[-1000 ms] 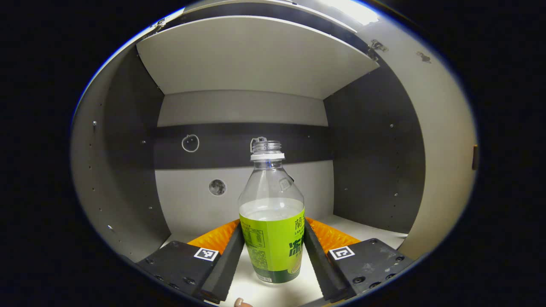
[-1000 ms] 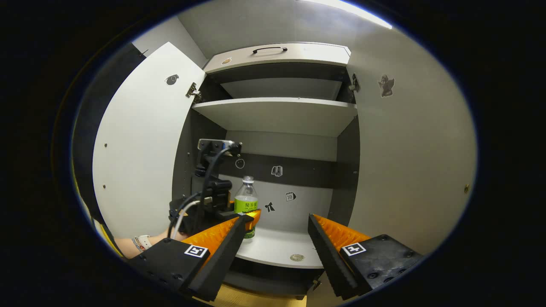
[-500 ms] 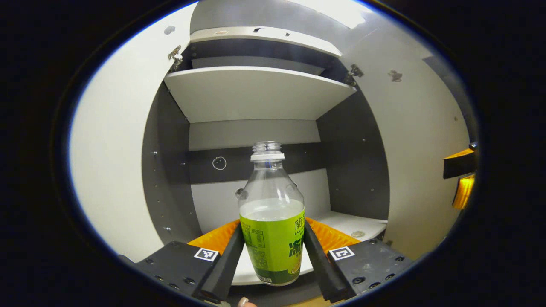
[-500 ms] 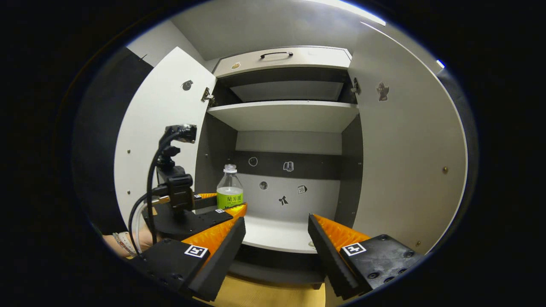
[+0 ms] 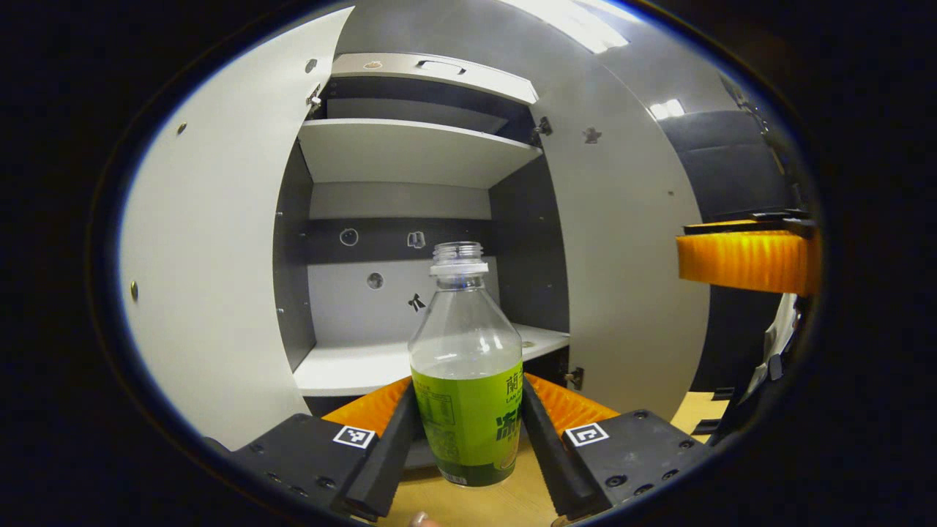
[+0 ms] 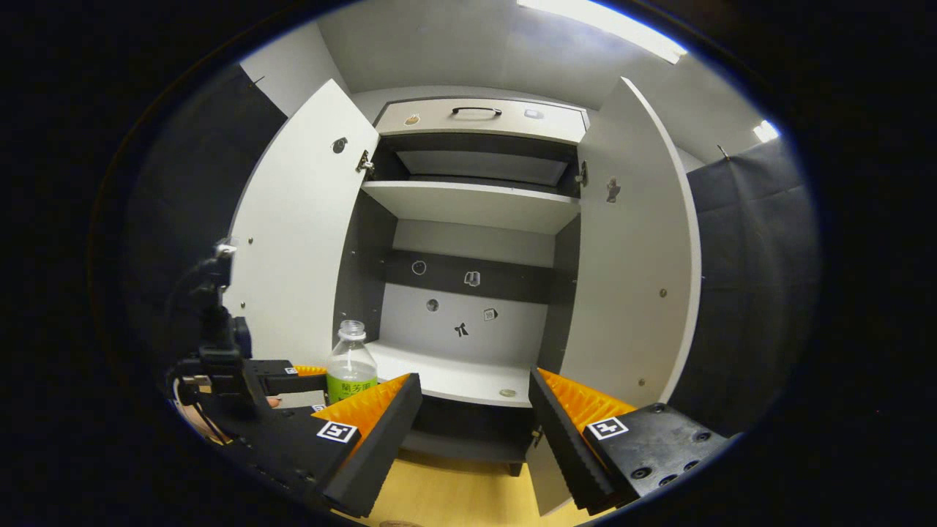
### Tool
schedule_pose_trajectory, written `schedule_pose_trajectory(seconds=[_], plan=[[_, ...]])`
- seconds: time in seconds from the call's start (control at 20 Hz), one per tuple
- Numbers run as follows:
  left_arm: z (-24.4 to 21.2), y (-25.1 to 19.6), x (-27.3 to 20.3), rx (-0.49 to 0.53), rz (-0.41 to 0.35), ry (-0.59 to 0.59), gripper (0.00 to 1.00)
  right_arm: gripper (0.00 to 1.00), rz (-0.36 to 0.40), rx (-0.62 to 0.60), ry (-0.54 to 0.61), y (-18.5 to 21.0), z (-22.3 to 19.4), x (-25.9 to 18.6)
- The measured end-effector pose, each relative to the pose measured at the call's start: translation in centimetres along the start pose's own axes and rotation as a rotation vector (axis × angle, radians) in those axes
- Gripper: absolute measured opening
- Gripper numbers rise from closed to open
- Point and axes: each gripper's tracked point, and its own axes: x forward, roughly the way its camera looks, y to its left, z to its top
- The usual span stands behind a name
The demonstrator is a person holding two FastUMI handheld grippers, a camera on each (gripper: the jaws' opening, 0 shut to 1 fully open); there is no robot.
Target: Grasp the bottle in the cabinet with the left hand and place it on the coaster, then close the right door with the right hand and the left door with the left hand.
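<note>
Bottle [image 5: 467, 366] clamped upright at its label by the left gripper [image 5: 468, 432], outside the cabinet [image 6: 468, 205] above the table [image 6: 454, 498], upright presumably to stop spills from its uncapped neck. Right gripper [image 6: 474, 432] wide, empty, facing both open doors.

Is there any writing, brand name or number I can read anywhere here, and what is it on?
Label on the bottle: printed writing, partly hidden by the fingers, too small and curved to quote surely.
Square tags on the grippers: black-and-white patterns, no words.
Stickers on the back of the cabinet: small pictures; any writing is too small to read.
So nothing can be quoted.
</note>
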Motion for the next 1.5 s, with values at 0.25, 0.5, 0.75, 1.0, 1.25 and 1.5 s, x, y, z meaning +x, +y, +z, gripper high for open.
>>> schedule_pose_trajectory(seconds=[0.25, 0.5, 0.75, 1.0, 1.25, 1.5], plan=[[-6.7, -7.0, -3.5, -0.04, -0.117, 0.038, 0.79, 0.98, -0.004, -0.042, 0.064, -1.5, -2.8, -0.5], [-13.4, -11.2, -5.1, -0.09, -0.135, 0.039, 0.8, 0.98, -0.009, -0.02, 0.058, -2.3, -5.2, 0.5], [-18.2, -13.1, -5.0, -0.125, -0.117, 0.056, 0.8, 0.98, 0.032, -0.041, 0.054, -1.9, -8.0, 1.0], [-21.5, -13.9, -5.4, -0.129, -0.082, 0.064, 0.8, 0.98, 0.093, 0.001, 0.059, -1.5, -10.5, 0.9], [-23.5, -15.0, -5.8, -0.075, -0.071, 0.081, 0.8, 0.98, 0.138, 0.009, 0.053, -0.9, -11.3, 0.3], [-24.5, -15.8, -6.2, -0.089, -0.083, 0.109, 0.81, 0.98, 0.148, -0.001, 0.073, -1.5, -12.2, -0.3]])
